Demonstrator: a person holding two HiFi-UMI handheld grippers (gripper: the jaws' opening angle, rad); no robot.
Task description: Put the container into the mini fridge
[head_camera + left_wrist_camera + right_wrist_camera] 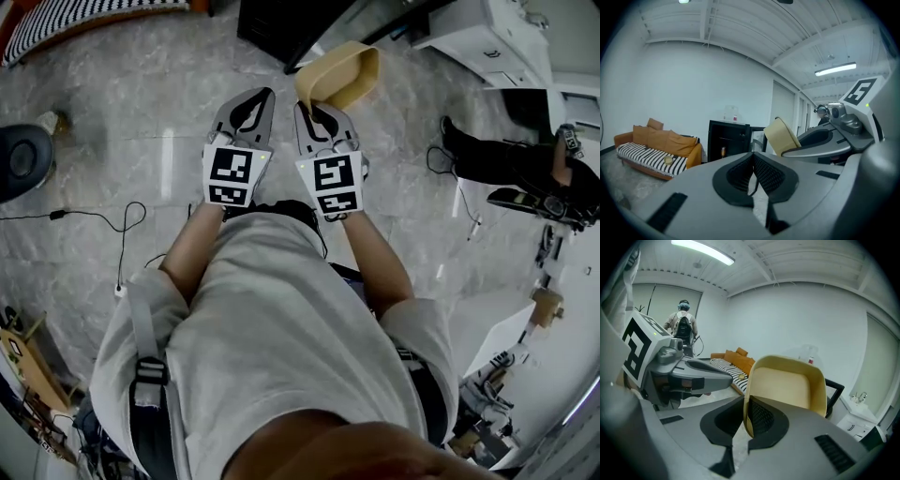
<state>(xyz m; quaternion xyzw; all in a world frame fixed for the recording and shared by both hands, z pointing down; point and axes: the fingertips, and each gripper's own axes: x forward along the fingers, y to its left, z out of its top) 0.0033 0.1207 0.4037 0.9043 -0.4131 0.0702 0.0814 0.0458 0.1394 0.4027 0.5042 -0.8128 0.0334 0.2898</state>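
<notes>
A tan, open plastic container [343,73] hangs in front of me, and my right gripper [315,105] is shut on its side wall. In the right gripper view the container [787,385] fills the middle, its thin wall pinched between the black pads [759,416]. My left gripper [251,101] is just left of it, shut and holding nothing. In the left gripper view its tips [752,159] meet. Straight ahead stands the black mini fridge [724,138] with its inside showing, at the top of the head view [281,23]. The container [782,136] shows right of the fridge.
An orange sofa with a striped cover [656,150] stands left of the fridge. A white cabinet [492,37] is at the upper right. A person in black [511,159] is at the right. A cable [122,234] and a dark round object [19,159] lie on the marble floor.
</notes>
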